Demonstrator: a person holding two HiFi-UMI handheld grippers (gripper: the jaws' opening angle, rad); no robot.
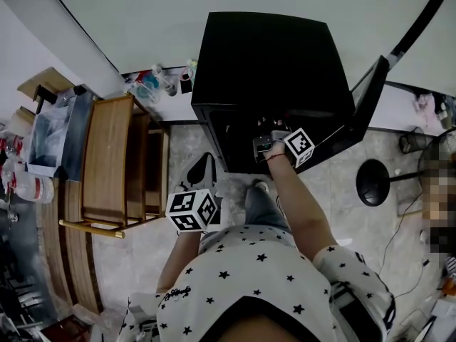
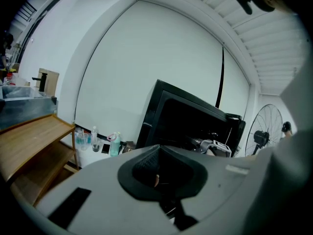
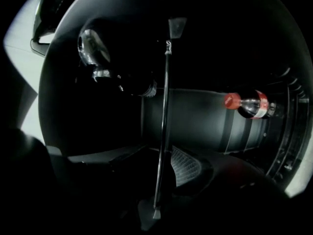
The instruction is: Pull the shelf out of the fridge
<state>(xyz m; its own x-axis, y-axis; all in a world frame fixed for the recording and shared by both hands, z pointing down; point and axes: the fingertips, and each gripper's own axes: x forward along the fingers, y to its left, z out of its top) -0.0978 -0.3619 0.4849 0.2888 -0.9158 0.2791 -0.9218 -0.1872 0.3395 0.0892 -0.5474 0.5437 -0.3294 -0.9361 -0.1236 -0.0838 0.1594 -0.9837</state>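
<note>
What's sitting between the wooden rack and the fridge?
A cluster of small bottles and a clear cup on a white ledge, between the wooden rack and fridge; clearest in the left gripper view.

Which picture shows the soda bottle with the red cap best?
The right gripper view: it looks inside the fridge, straight at the soda bottle. The head and left gripper views show only the fridge's outside, no bottle.
</note>
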